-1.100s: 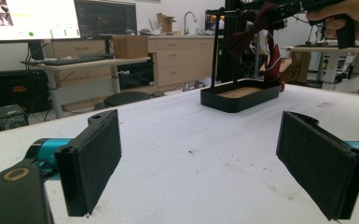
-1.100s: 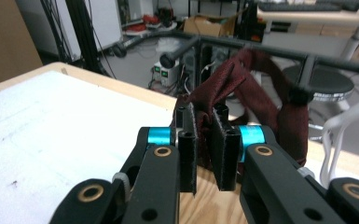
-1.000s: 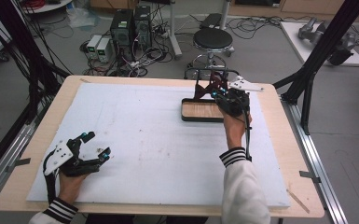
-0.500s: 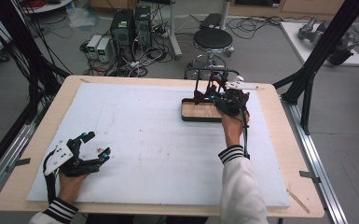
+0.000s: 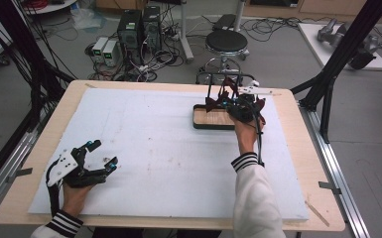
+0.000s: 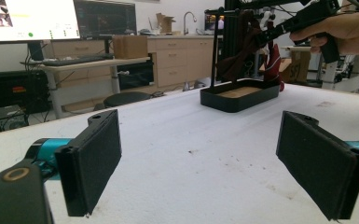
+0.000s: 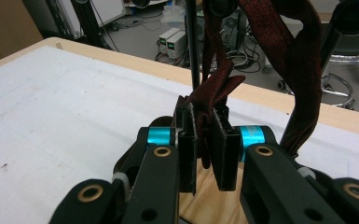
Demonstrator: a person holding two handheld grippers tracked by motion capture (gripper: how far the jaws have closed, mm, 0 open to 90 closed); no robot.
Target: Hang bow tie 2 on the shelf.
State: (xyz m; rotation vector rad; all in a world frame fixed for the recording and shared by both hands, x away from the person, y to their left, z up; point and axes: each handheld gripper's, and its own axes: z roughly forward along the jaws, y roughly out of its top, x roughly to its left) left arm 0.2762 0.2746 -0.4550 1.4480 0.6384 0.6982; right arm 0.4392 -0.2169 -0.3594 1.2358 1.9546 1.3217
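A dark red ribbon [image 7: 279, 46] hangs from a thin black rack [image 7: 193, 46] that rises from a black tray with a wooden floor [image 5: 213, 119] at the far right of the white mat. My right gripper [image 7: 205, 140] is shut on a hanging fold of the ribbon above the tray; in the high view the right gripper [image 5: 226, 103] is at the rack. My left gripper [image 5: 102, 153] rests at the near left of the mat, open with nothing between its pads [image 6: 93, 163]. The left gripper view shows the tray [image 6: 240, 95] and the right gripper [image 6: 303, 18] far off.
The white mat [image 5: 168, 148] covers a wooden table [image 5: 302, 148]. Black frame posts stand at the table's left and right. A stool [image 5: 226, 42], computers and cables are on the floor behind the far edge.
The right gripper has shifted very slightly at the rack, still holding the ribbon. The left gripper has stayed put.
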